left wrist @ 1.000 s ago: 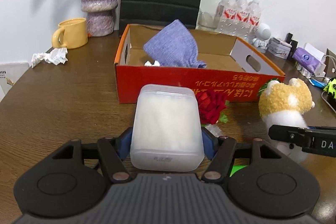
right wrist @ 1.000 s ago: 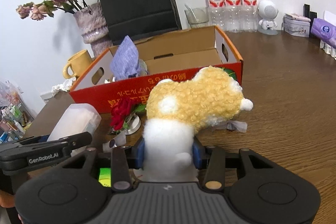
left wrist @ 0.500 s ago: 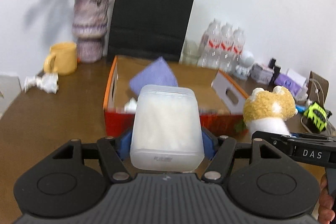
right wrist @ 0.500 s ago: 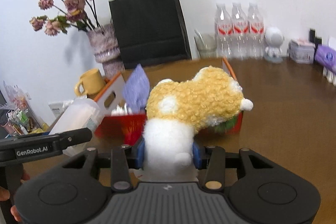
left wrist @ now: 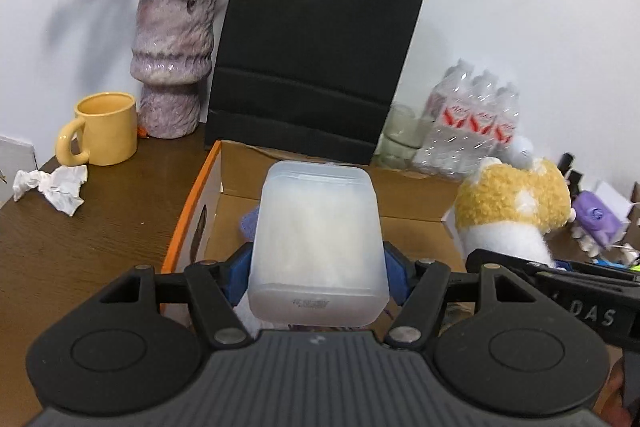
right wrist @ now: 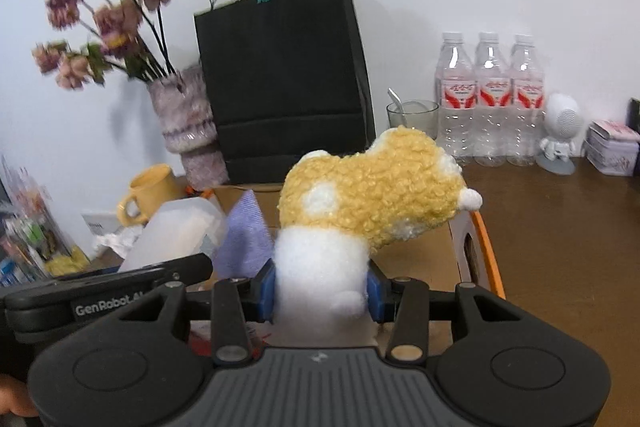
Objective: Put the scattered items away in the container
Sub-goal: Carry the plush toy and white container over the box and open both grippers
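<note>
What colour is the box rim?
Orange rim on the cardboard box, clearest in the left wrist view.

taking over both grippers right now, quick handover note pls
Left gripper: shut on the tub, held above the box.
Right gripper: shut on the plush, also over the box, right of the tub.
Done: purple cloth is in the box.
Left: lower and release both. Crumpled paper by the mug lies outside the box; bin it too if it counts.
</note>
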